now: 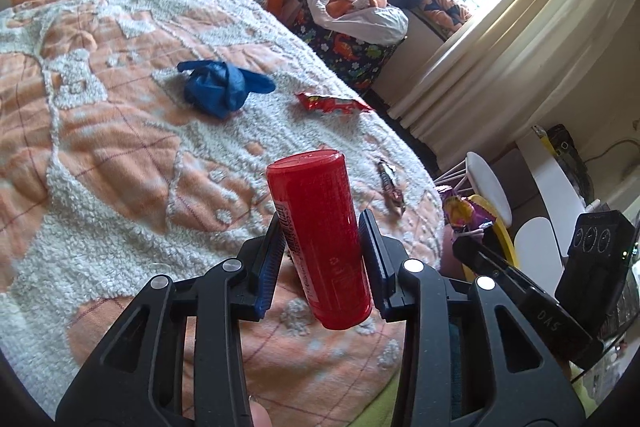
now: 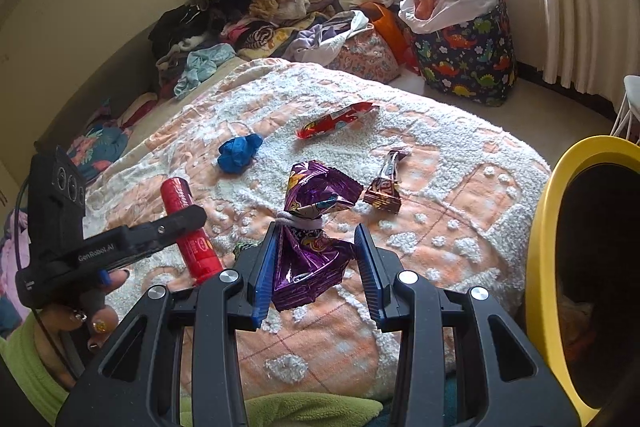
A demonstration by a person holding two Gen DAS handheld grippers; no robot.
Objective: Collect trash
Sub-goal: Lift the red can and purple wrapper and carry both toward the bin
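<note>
My left gripper (image 1: 320,223) is shut on a red cylindrical tube (image 1: 320,227), which stands tilted between the pads above the bed. In the right wrist view the same tube (image 2: 196,247) sticks out past the left gripper (image 2: 176,223). My right gripper (image 2: 316,231) is shut on a crumpled purple snack bag (image 2: 308,263) tied with a white band. On the blanket lie a blue crumpled bag (image 2: 238,157), a red wrapper (image 2: 336,121) and a brown candy wrapper (image 2: 384,187). A yellow-rimmed bin (image 2: 540,227) stands just right of the right gripper.
The orange-and-white blanket (image 1: 120,147) covers the bed. A dinosaur-print hamper (image 2: 468,59) full of laundry stands by the curtains (image 2: 568,7). Piled clothes (image 2: 248,11) lie at the bed's far end. A white chair (image 1: 488,179) is beyond the bed edge.
</note>
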